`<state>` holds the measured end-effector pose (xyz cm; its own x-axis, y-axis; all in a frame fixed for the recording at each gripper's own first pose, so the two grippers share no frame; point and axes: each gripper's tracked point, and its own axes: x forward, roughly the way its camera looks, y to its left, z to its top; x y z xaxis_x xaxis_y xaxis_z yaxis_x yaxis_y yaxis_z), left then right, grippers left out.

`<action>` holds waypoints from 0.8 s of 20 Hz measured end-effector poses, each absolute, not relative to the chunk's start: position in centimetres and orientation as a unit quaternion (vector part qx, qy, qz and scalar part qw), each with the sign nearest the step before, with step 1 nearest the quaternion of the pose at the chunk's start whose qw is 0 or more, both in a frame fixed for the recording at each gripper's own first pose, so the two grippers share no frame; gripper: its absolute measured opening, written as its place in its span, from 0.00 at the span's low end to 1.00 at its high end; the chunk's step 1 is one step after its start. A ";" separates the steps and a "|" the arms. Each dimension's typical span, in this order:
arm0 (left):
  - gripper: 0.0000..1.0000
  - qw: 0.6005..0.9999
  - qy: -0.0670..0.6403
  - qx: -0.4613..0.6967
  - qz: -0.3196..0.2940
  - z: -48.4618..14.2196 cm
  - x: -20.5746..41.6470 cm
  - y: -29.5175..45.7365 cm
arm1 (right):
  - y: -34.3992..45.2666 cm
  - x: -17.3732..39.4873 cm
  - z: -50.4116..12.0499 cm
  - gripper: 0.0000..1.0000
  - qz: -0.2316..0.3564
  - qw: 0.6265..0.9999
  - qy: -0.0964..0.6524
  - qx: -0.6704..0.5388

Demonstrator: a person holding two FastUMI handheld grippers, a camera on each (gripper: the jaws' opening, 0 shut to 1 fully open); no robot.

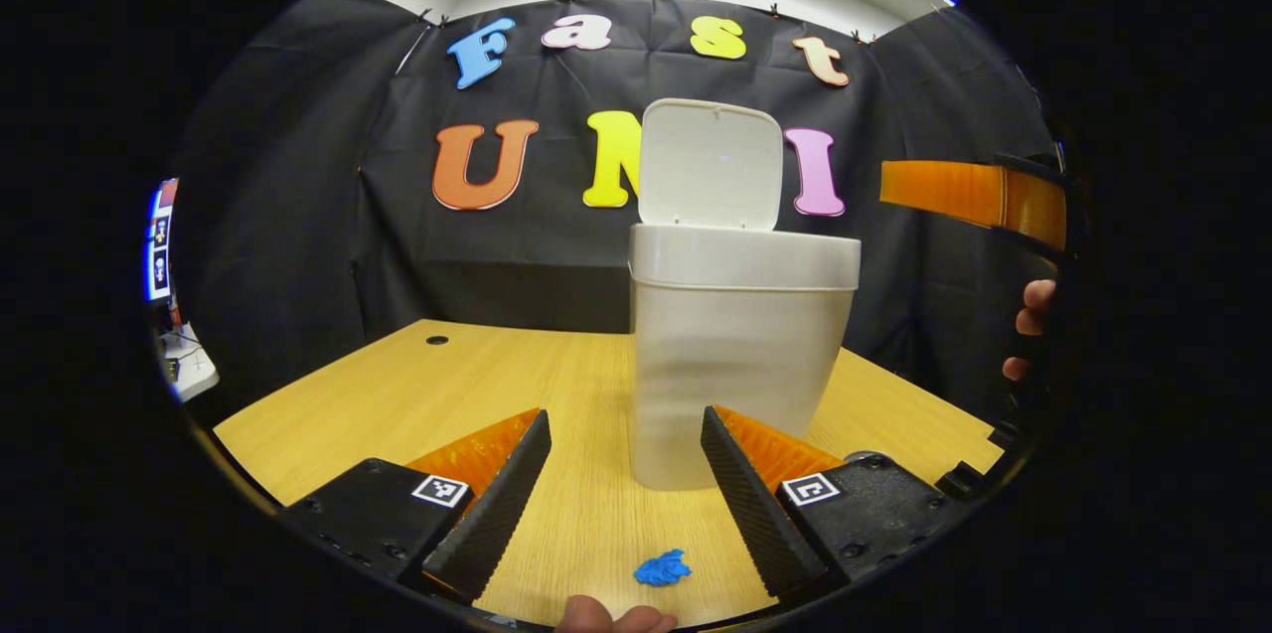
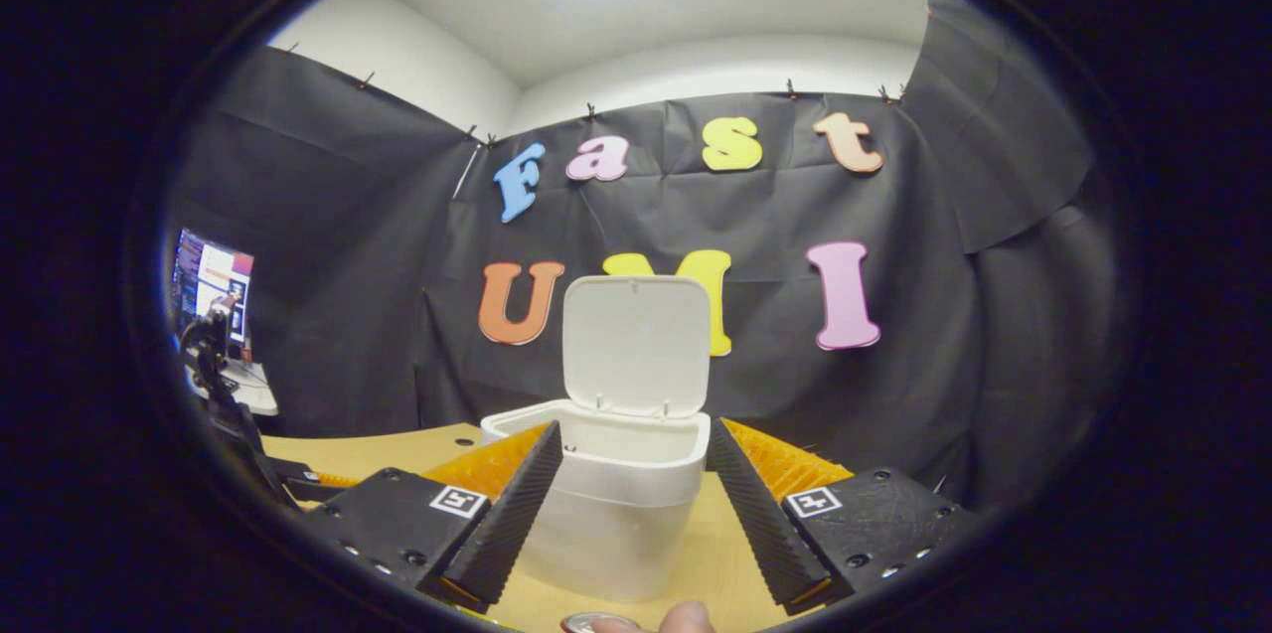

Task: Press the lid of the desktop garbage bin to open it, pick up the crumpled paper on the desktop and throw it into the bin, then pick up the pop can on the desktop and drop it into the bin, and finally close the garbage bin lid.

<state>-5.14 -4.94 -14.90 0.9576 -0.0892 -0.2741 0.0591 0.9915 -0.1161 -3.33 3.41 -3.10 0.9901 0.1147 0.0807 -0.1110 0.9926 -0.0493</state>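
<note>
blue crumpled paper (image 1: 662,568) waits at 6 o'clock before the lid-up white plastic bin (image 1: 737,355).
light and soft, it is best pinched across its middle; both grippers' jaws are seen apart, empty.

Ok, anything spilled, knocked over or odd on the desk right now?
Nothing stands out. The bin stands upright on the desk with its lid raised, and the blue crumpled paper lies in front of it between the open left gripper fingers.
</note>
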 end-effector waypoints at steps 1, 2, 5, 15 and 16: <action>0.98 0.986 0.155 -0.056 -0.038 -15.9 -5.6 -5.3 | 3.2 -3.8 -3.8 0.93 0.058 0.997 -0.036 -0.023; 0.99 0.983 0.168 -0.057 -0.037 -16.9 -6.1 -5.5 | 2.9 -4.1 -4.5 0.93 0.058 0.998 -0.031 -0.022; 0.99 0.978 0.201 -0.056 -0.031 -19.3 -7.4 -5.8 | 2.1 -4.8 -7.3 0.94 0.053 0.998 -0.010 -0.019; 0.99 0.951 0.298 -0.068 -0.041 -26.2 -11.2 -7.9 | -0.2 -6.5 -14.0 0.93 0.035 0.998 0.051 0.018; 0.99 0.950 0.303 -0.067 -0.042 -26.7 -11.3 -8.2 | -0.3 -6.6 -14.3 0.93 0.035 0.998 0.052 0.016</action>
<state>-11.33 -8.16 -26.71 0.8131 -0.1209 -0.5694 0.0393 0.9873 -0.1536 -6.60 -0.34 -14.28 0.9922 0.0709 -0.1026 -0.0676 0.9971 0.0351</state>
